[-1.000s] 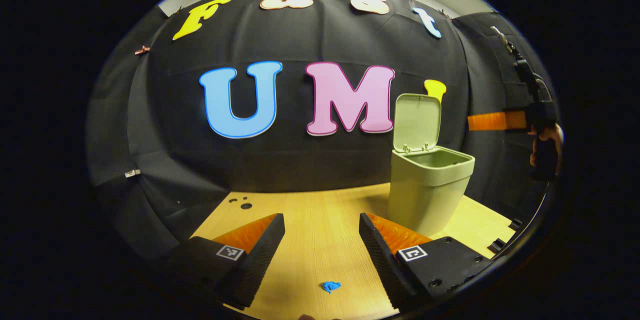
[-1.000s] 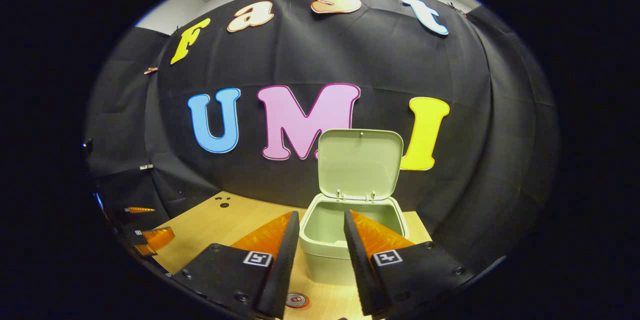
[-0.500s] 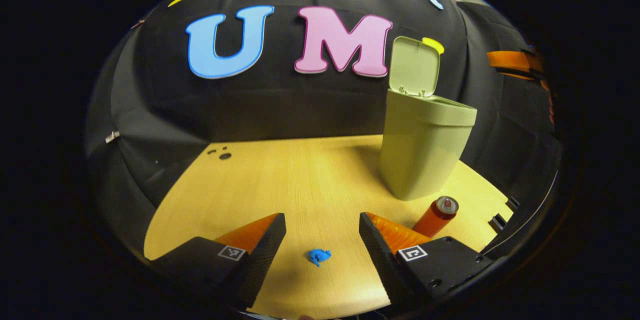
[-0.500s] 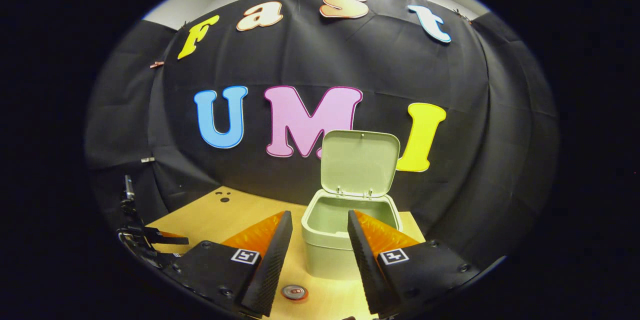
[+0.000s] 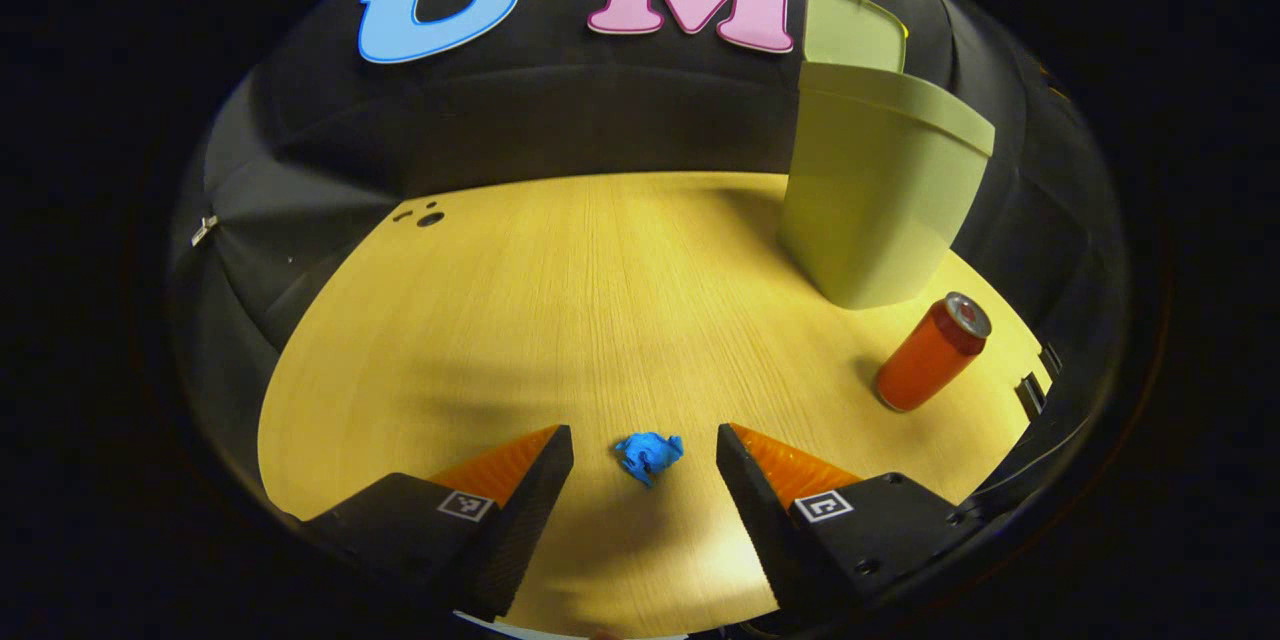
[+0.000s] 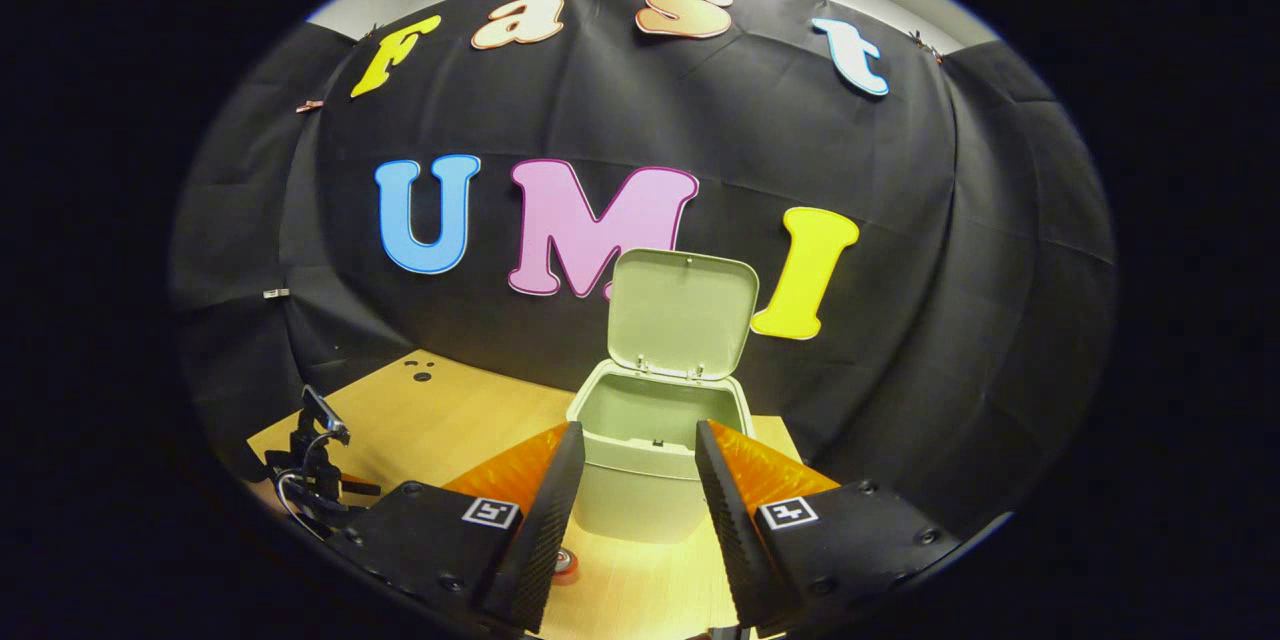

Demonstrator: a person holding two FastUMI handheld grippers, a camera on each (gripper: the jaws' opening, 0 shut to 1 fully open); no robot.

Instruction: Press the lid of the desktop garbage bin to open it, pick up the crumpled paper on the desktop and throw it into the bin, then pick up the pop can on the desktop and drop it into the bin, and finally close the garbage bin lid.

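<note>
— So, where's the left gripper (image 5: 645, 450)?
— Low over the wooden table (image 5: 560, 290), jaws wide, the crumpled paper (image 5: 648, 454) lying between its fingertips (untouched, on the wood).
— The pop can (image 5: 930, 352)?
— Farther right, upright, beside the bin (image 5: 880, 190).
— The right gripper (image 6: 632, 445)?
— Spread wide, holding nothing, before the bin, whose lid (image 6: 683, 312) stands open.

Bare worktop (image 5: 560, 300) lies open ahead of your left gripper (image 5: 644, 465), crumpled paper (image 5: 648, 455) between its spread fingers. To the right, the bin (image 5: 880, 190) and upright pop can (image 5: 930, 352) block passage.
</note>
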